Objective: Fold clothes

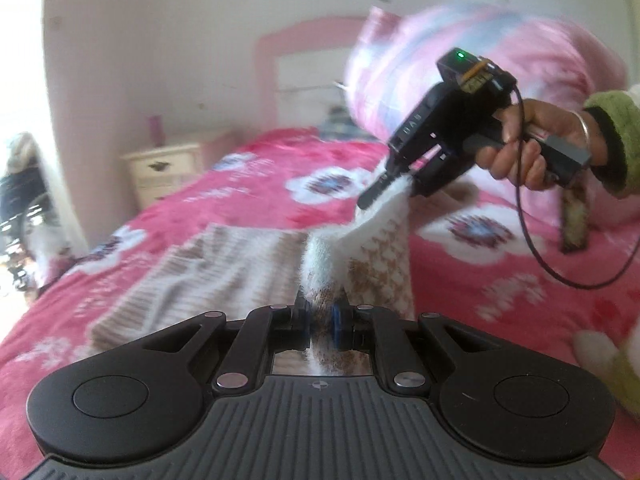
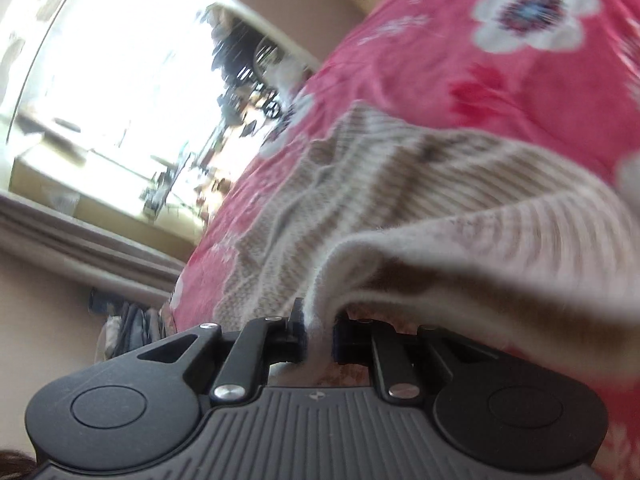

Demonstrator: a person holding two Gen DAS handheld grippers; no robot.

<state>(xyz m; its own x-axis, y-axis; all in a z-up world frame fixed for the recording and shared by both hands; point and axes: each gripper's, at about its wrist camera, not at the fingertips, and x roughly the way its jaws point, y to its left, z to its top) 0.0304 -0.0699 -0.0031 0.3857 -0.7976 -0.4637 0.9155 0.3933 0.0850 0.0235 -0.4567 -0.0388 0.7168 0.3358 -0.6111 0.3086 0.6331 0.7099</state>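
The left claw [image 1: 320,314] is pinching a bunched fold of the knitted sweater [image 1: 224,264], its two black fingers pressed against the white and brown wool at the six o'clock edge of the left wrist view. From that grip the fabric rises in a taut ridge toward two o'clock, where the right claw [image 1: 390,182] clamps another edge of the same garment and holds it lifted above the bed. The person's right hand [image 1: 524,148] wraps the black handle, a bracelet at the wrist and a green fuzzy sleeve [image 1: 612,140] behind it; a black cable [image 1: 532,236] loops down from the device.

The rest of the sweater lies spread on the pink floral bedspread [image 1: 256,176], its beige striped part stretching toward nine o'clock. A pink and blue quilt [image 1: 460,60] is heaped at one o'clock, and a cream nightstand [image 1: 168,172] stands beside the bed at ten o'clock.

In the right wrist view the claw's fingers [image 2: 298,334] are closed on a thick cream fold, with the striped knit draping away toward three o'clock over the bedspread. A bright window [image 2: 112,88] fills ten o'clock.
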